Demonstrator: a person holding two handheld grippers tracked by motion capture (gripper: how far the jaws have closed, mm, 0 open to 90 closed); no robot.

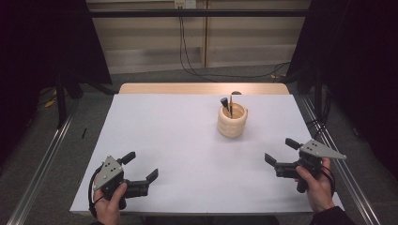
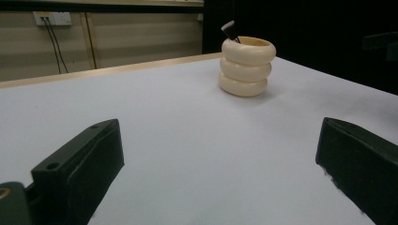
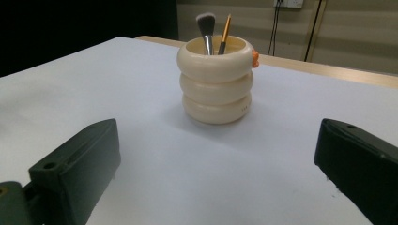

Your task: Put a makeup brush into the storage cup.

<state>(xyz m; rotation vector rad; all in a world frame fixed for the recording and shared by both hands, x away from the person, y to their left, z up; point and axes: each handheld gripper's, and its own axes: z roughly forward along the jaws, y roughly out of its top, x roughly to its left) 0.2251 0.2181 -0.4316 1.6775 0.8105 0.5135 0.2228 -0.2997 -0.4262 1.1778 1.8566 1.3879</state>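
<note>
A cream holder shaped like three stacked rings (image 1: 232, 120) stands upright on the white table (image 1: 187, 140), right of centre toward the back. In the right gripper view the holder (image 3: 216, 79) carries a grey-bristled brush (image 3: 205, 29) and a thin orange-handled brush (image 3: 224, 33). The left gripper view shows the same holder (image 2: 246, 66) farther off with a dark brush tip (image 2: 229, 31) sticking out. My left gripper (image 1: 141, 166) rests near the front left corner, open, nothing between its jaws. My right gripper (image 1: 280, 151) sits at the front right, open and empty, well short of the holder.
The white table has a wooden strip (image 1: 202, 88) along its far edge. Metal rails (image 1: 42, 159) run along both sides on the floor. Cables (image 1: 187, 51) hang down the back wall. Dark curtains flank the space.
</note>
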